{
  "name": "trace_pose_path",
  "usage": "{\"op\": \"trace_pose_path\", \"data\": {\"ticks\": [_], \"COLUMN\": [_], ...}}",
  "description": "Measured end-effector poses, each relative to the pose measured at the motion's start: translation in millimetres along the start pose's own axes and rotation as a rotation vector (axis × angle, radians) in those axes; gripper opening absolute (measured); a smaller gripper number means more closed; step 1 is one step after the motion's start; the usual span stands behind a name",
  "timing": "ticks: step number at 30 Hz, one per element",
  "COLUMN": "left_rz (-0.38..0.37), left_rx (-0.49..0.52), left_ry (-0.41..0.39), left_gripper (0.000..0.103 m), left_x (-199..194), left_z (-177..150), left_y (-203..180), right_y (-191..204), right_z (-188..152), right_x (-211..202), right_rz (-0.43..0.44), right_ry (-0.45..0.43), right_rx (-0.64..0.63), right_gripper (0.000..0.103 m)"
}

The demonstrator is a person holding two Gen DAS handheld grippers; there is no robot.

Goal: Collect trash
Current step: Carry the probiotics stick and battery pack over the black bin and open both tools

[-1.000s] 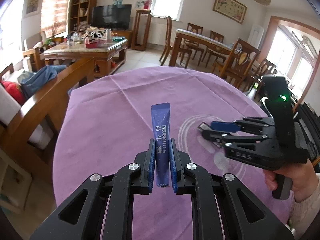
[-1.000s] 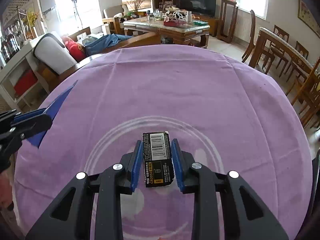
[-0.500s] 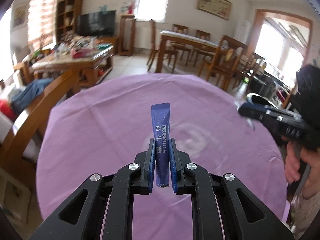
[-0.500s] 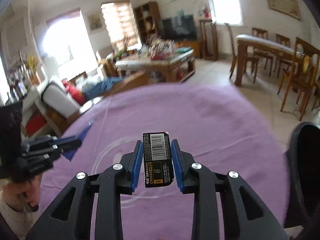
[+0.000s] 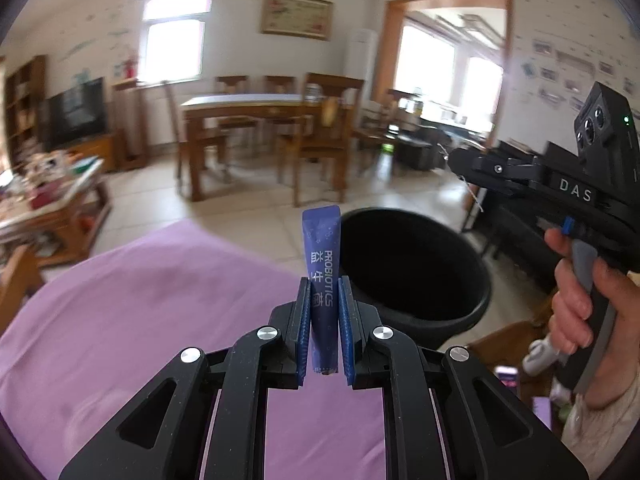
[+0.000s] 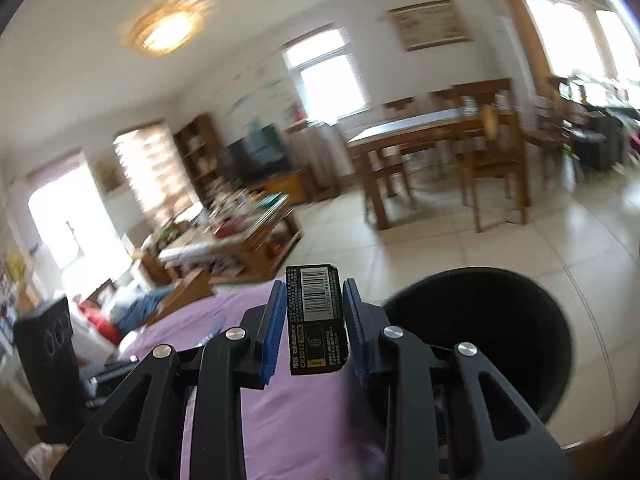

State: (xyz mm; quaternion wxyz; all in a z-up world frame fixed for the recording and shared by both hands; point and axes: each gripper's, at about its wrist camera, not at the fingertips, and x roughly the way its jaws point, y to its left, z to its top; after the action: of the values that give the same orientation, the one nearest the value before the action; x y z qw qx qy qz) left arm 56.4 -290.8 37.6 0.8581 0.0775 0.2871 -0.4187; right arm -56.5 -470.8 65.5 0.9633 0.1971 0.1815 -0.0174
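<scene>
A: Status on both claws?

B: Left gripper is clamped on the blue probiotics sachet, pads tight on its lower half, top end standing free and upright. Right gripper has its pads closed in on the black battery card; thin gaps show either side, so I'd call the hold light.

A: Bin position?

B: Black bin sits off the far-right edge of the purple-clothed table. In the left view the sachet's tip lines up with the bin's left rim, not over the mouth. In the right view the bin is right of the card, also not under it.

A: So the step in hand is the drop. How to do it clean?

B: My read: shift both claws right and farther out until each item is well inside the rim, then open. The sachet is light and flat and may flutter, so lower it and tip it down first. Release one at a time; the right gripper is near in the left view, so keep them apart.
</scene>
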Motion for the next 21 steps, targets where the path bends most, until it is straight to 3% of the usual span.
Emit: {"op": "trace_pose_path", "data": {"ticks": [8, 14, 21], "left_rz": [-0.123, -0.133, -0.109], "left_rx": [0.028, 0.059, 0.071], "left_ry": [0.061, 0.129, 0.179], "left_gripper": [0.013, 0.013, 0.013], "left_x": [98, 156, 190], "left_z": [28, 24, 19], "left_y": [-60, -84, -85], "right_y": [-89, -131, -155], "right_z": [-4, -29, -37], "right_x": [9, 27, 38], "right_rz": [-0.063, -0.076, -0.057], "right_ry": [-0.027, 0.024, 0.045], "right_rx": [0.182, 0.251, 0.310], "right_gripper": [0.029, 0.029, 0.029]}}
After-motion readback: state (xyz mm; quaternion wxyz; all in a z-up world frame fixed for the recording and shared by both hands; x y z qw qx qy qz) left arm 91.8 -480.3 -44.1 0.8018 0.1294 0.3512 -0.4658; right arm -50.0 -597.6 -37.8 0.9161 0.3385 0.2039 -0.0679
